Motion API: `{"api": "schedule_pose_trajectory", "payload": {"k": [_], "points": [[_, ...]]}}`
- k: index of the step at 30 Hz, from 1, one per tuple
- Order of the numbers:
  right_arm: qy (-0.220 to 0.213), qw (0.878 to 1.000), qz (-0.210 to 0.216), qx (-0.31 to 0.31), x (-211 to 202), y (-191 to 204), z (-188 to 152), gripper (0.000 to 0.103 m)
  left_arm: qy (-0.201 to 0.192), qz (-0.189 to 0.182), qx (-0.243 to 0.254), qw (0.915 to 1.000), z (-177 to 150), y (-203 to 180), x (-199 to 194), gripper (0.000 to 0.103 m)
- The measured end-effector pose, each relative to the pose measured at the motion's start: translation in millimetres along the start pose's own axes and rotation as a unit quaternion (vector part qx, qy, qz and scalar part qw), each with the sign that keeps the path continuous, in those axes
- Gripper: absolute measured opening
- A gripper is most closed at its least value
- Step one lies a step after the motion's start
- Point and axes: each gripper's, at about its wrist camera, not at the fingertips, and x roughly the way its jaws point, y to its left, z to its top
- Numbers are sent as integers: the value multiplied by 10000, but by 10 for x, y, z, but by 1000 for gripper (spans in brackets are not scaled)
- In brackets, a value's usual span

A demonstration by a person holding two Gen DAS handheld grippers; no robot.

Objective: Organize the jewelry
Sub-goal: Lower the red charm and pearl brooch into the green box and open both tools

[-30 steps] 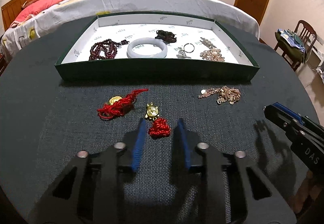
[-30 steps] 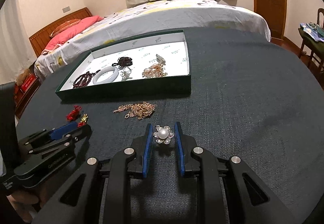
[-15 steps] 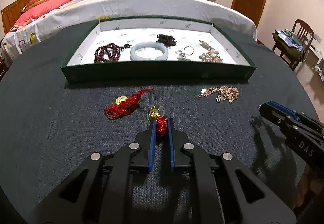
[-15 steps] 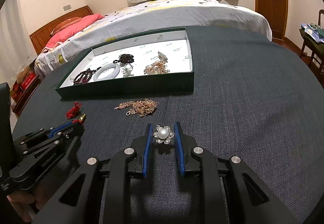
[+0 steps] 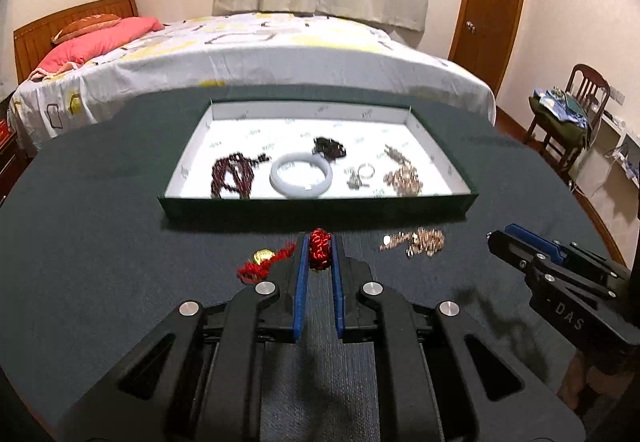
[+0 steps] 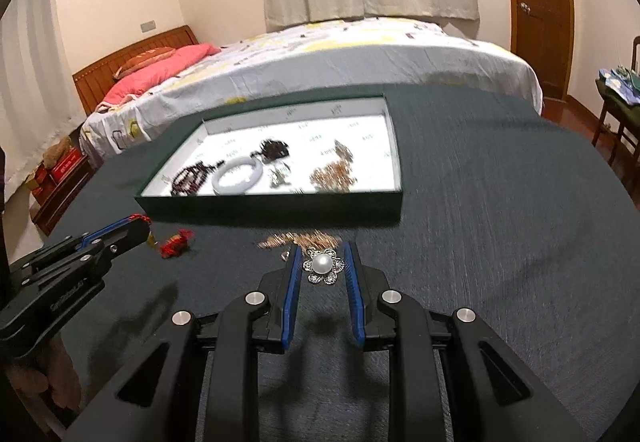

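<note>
Item one, your left gripper (image 5: 319,248): closed on the red knot charm (image 5: 319,253), which sits pinched between the blue pads and looks lifted off the table (image 5: 100,242), short of the tray's near wall. Whether its gold piece hangs beneath cannot be told from here.

Item two, your right gripper (image 6: 322,262): the pearl flower brooch (image 6: 323,266) sits between its fingers and appears held above the cloth, a small shadow showing under it. The pads stand close on either side, though contact is hard to confirm.

Item three, the tray (image 5: 320,208): green outside, white inside, across the table from you. It holds a dark red bead string (image 5: 232,176), a pale bangle (image 5: 301,180), a small dark bead cluster (image 5: 330,147), a key ring (image 5: 362,174) and a rose-gold chain (image 5: 402,178).

Item four, still loose on the table: a red tassel with a gold coin (image 5: 262,262) just left of your left gripper, and a second rose-gold chain heap (image 5: 416,240) between the two grippers.

Step in hand, by my reading: both pieces are picked up and on their way to the tray. The next move calls for clearing the near wall with each gripper, then letting go over bare white floor. Keep the knot charm away from the beads so the cords do not tangle.
</note>
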Motion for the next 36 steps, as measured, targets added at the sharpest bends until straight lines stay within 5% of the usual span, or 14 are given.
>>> {"api": "schedule_pose_trajectory", "payload": {"k": [22, 30, 36], "points": [[-882, 9950, 184, -437, 123, 358, 918, 22, -840, 38, 187, 9963, 829, 214, 50, 11], [-945, 9945, 179, -420, 652, 404, 1218, 22, -879, 243, 155, 9957, 1152, 404, 563, 11], [-411, 9984, 90, -385, 1241, 376, 1214, 22, -347, 251, 23, 9991, 1264, 584, 1210, 11]]}}
